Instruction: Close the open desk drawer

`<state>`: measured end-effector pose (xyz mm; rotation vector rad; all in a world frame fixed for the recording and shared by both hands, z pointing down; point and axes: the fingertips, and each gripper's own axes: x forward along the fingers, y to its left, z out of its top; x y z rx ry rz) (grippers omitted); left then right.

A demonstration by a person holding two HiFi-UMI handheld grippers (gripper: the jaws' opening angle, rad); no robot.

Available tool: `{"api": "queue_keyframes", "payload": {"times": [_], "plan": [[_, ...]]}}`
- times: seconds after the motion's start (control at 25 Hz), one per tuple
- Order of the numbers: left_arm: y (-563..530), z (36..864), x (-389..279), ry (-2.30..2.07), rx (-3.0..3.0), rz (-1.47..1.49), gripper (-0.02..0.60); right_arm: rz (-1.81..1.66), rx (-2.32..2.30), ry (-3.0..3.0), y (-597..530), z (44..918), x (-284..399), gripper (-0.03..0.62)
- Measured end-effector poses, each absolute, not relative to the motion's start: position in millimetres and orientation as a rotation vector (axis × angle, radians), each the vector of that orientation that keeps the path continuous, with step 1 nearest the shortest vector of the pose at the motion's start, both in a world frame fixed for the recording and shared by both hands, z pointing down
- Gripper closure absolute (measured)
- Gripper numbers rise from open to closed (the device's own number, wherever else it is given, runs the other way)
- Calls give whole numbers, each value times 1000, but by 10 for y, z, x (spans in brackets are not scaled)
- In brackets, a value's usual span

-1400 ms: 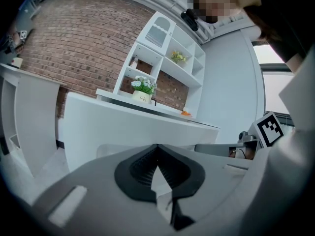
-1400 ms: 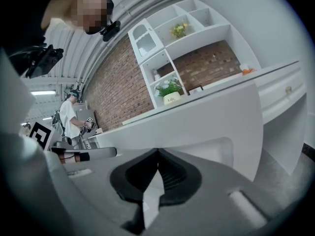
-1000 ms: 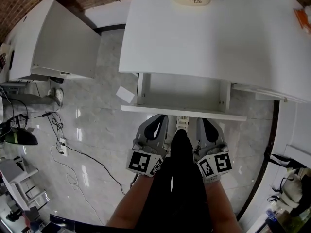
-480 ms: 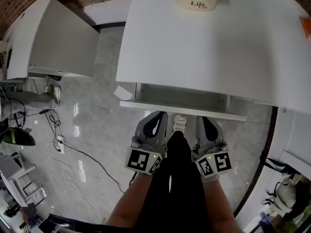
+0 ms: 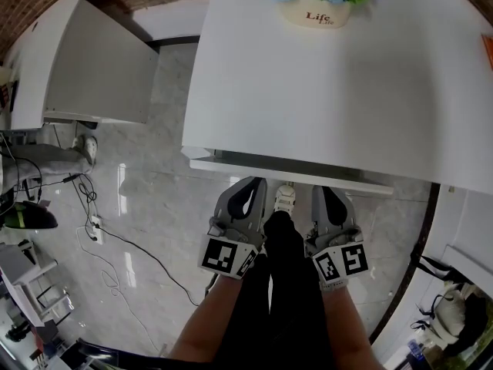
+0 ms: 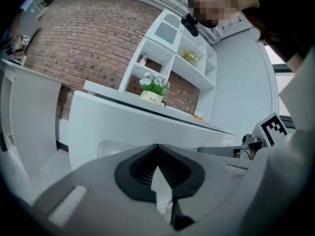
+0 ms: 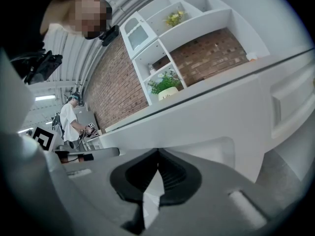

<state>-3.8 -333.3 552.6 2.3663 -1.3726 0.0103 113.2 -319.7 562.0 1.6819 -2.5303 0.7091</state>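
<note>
Drawer (image 5: 289,169) has slid nearly all the way under the desk (image 5: 323,91) since a second ago. My left gripper (image 5: 248,185) and right gripper (image 5: 323,190), both clenched on nothing, sit at its 6 o'clock. Looks almost done.

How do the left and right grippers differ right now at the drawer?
The left gripper faces the left end of the handle recess in the drawer front; the right gripper faces its right end. The left gripper's marker cube bears a different pattern from the right gripper's cube. Both are shut and empty, tips near the almost closed drawer.
</note>
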Motion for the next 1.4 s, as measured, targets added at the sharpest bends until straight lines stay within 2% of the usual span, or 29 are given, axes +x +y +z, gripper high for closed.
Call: {"api": "queue_keyframes", "payload": {"times": [1.4], "plan": [[-3736,5530,-15,-1438,2352,-26,578,695,1658,-2563,-3606,5639,1162,594]]}}
